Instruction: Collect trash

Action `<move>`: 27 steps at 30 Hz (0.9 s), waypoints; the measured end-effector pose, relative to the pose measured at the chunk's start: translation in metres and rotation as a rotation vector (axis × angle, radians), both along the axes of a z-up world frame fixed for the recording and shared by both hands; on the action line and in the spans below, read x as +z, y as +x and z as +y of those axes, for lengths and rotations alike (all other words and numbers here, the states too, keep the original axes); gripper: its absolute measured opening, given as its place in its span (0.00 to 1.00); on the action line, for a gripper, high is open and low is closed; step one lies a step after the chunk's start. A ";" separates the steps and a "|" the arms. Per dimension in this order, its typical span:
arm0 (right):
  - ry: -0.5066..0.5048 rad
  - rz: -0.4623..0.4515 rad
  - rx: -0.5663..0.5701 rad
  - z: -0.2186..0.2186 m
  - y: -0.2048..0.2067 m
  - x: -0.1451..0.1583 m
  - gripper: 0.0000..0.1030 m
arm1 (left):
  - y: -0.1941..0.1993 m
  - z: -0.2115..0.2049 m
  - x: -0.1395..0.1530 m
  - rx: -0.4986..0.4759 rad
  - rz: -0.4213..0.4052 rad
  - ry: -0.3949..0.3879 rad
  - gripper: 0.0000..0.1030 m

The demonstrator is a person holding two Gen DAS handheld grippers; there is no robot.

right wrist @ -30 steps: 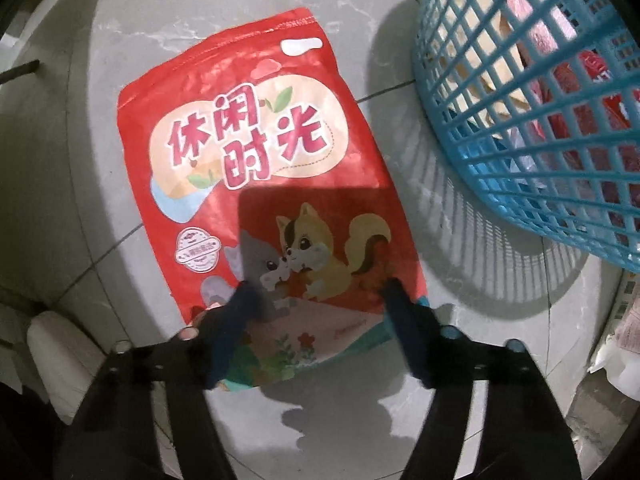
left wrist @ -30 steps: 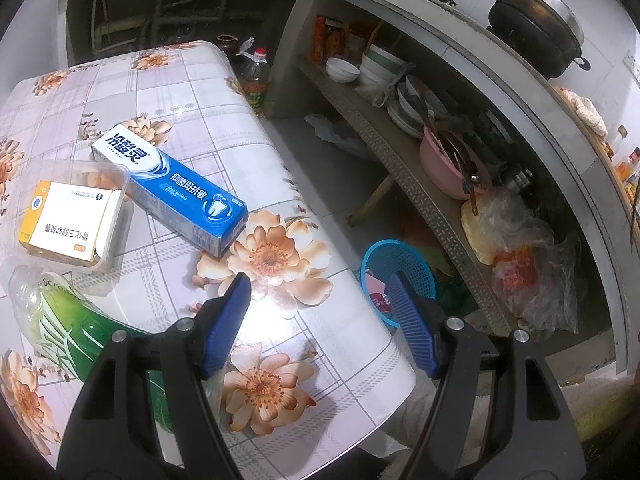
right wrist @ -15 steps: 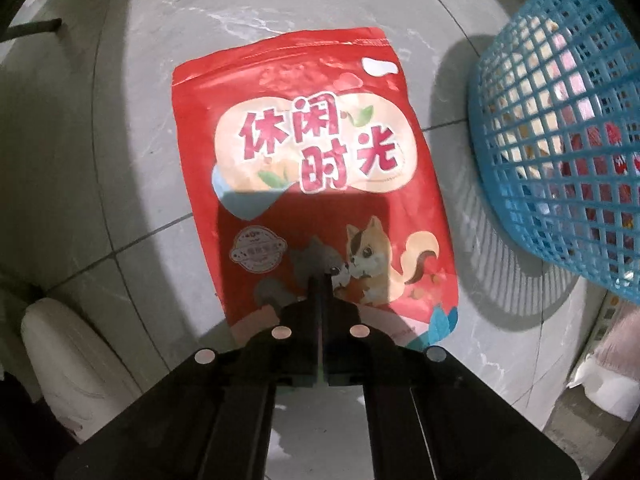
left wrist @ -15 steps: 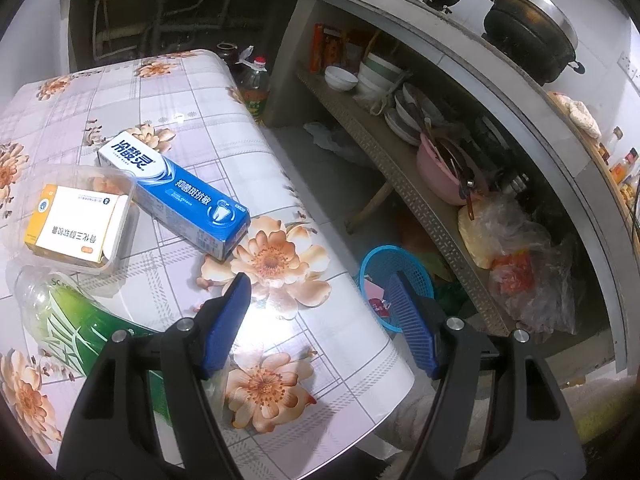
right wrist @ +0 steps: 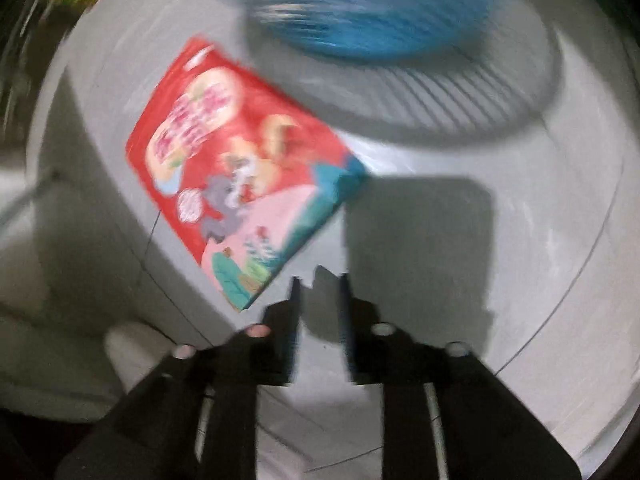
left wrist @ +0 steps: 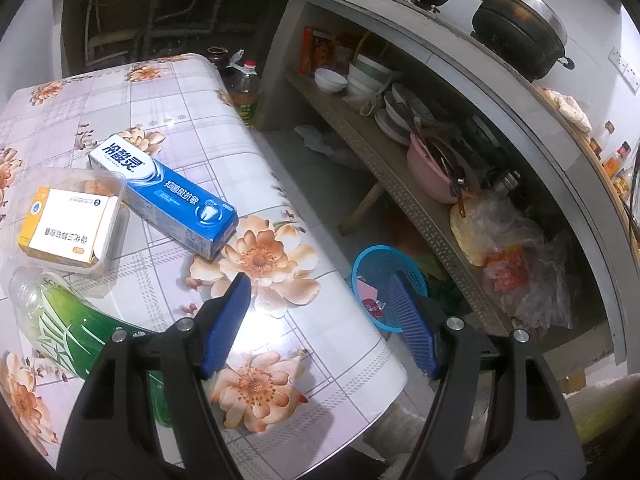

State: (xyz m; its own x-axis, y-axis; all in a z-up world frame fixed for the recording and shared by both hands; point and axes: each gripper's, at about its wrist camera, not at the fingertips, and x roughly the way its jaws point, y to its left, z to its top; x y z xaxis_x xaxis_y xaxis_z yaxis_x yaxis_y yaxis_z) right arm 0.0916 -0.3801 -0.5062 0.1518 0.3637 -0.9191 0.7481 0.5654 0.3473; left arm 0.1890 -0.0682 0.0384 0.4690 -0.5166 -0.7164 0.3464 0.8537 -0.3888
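1. While the right wrist view smears with motion, the right gripper [right wrist: 319, 280] hangs over the grey tiled floor [right wrist: 500, 240] with its jaws opening and nothing between them.
2. Just beyond its fingertips, up and to the left in that view, the red snack pouch [right wrist: 236, 160] lies flat on the floor, apparently not held; its teal bottom corner is the nearest part.
3. Past the pouch sits the blue mesh basket [right wrist: 360, 12], near the pouch; whether the two touch, the blur won't let me say.
4. Judgement: the step in hand is getting that pouch off the floor and into the basket, and the grab is not made yet.
5. The next move, I'd say, calls for bringing the parted jaws back over the pouch's near edge and pinching the thin film, a tricky bite on something lying so flat.
6. Over to the left gripper [left wrist: 320, 324]: jaws wide apart, empty, poised above the near right corner of the flowered table [left wrist: 180, 92].
7. Further in on the table wait a green-labelled bottle [left wrist: 60, 320] at the left edge, a clear tray holding an orange-and-white box [left wrist: 68, 220], and a blue toothpaste box [left wrist: 164, 196] just beside it.
8. The same basket [left wrist: 384, 284] stands on the floor past the table's right edge.
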 end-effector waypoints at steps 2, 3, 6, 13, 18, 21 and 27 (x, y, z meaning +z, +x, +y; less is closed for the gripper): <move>0.126 -0.031 -0.181 -0.009 -0.016 -0.011 0.42 | 0.000 -0.001 0.001 -0.001 -0.001 -0.002 0.66; 0.183 -0.039 -0.255 -0.010 -0.022 -0.017 0.43 | 0.000 -0.001 0.001 -0.001 -0.003 -0.003 0.66; 0.285 -0.052 -0.420 -0.011 -0.033 -0.032 0.43 | 0.000 0.001 0.002 0.003 -0.006 -0.003 0.66; 0.397 -0.089 -0.499 -0.021 -0.026 -0.042 0.43 | 0.002 0.006 0.001 0.017 -0.001 -0.001 0.66; 0.433 -0.065 -0.515 -0.028 -0.007 -0.058 0.32 | 0.004 0.007 0.000 0.019 0.003 0.001 0.66; 0.419 -0.023 -0.489 -0.031 0.013 -0.085 0.15 | 0.004 0.007 0.000 0.020 0.003 0.000 0.66; 0.402 0.013 -0.481 -0.029 0.033 -0.090 0.10 | 0.004 0.009 0.000 0.025 -0.001 -0.002 0.66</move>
